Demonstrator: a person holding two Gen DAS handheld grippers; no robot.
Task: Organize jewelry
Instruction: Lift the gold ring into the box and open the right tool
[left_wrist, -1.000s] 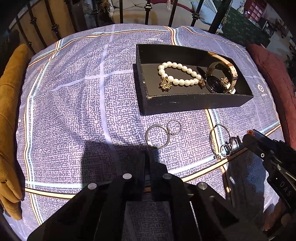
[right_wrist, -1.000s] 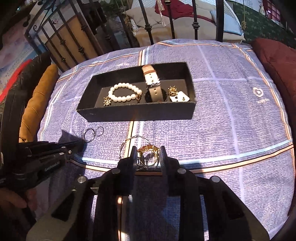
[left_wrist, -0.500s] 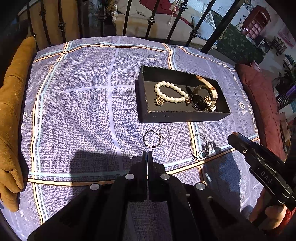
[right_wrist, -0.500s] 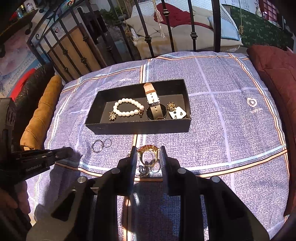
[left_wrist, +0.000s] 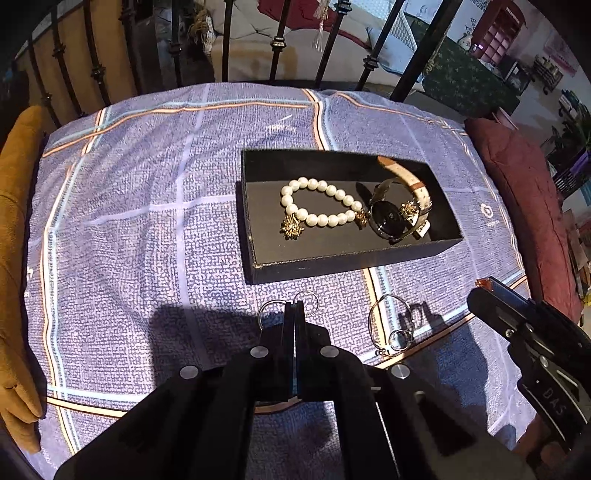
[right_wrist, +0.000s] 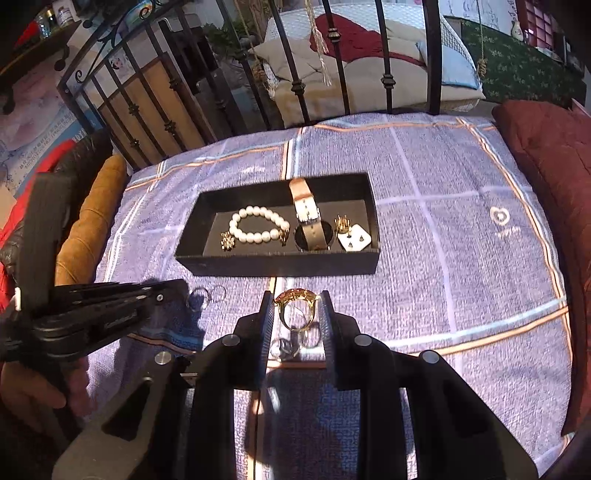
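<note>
The right gripper (right_wrist: 296, 308) is clamped on a gold ring (right_wrist: 296, 306), held above the bedspread (right_wrist: 461, 280), with the black tray (right_wrist: 280, 264) straight ahead and its long axis running crosswise. The left gripper (left_wrist: 294, 314), fingers together and empty, hovers over two silver hoops (left_wrist: 271, 308). Iron railings (right_wrist: 332, 66) stand beyond.
</note>
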